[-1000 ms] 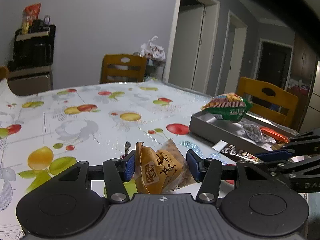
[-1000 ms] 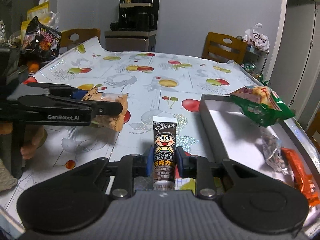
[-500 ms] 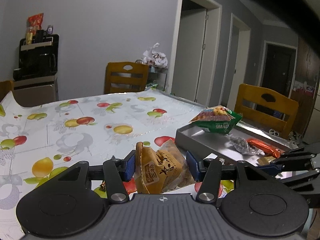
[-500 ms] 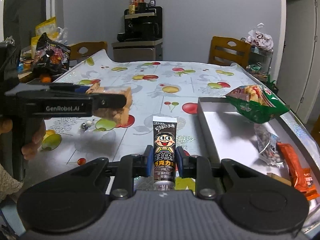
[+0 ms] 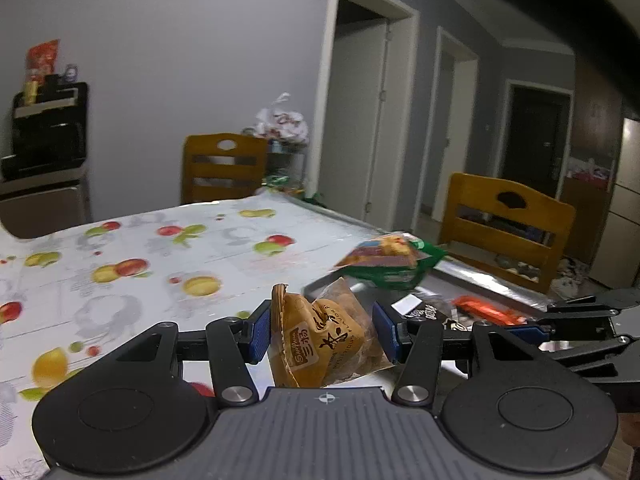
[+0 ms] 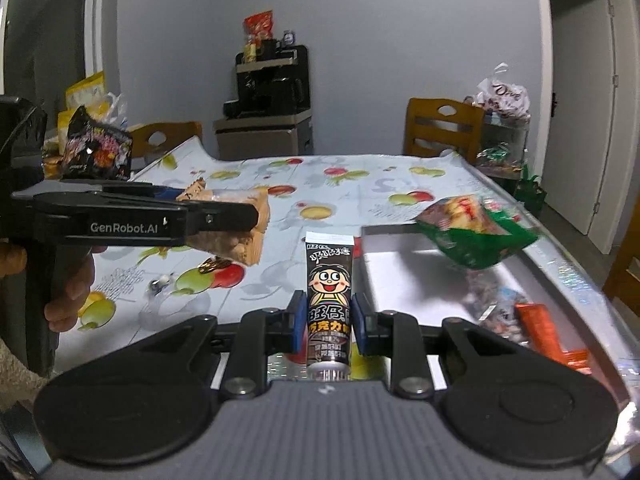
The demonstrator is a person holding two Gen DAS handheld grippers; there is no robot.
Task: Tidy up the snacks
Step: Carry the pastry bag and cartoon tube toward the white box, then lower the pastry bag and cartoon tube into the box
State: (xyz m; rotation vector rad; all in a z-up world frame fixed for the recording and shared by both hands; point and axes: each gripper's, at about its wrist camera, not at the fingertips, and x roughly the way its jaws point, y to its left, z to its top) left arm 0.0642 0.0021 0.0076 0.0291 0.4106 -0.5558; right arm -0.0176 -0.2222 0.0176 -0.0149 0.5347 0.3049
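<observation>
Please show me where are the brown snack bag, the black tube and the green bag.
brown snack bag (image 5: 320,344), left wrist view, on its printed front.
black tube (image 6: 329,280), right wrist view, on the cartoon face.
green bag (image 6: 476,236), right wrist view, on its middle.

Home dining room. My view runs over a dining table (image 6: 360,184) under a fruit-print plastic cloth, wooden chairs (image 5: 506,228) pulled up at its sides. Grey painted walls, white-framed interior doorways (image 5: 362,112) opening to a hallway. A coffee machine (image 6: 272,80) sits on a small cabinet by the wall, snack bags piled on top. Gift-wrapped bag (image 6: 502,98) behind one chair.
</observation>
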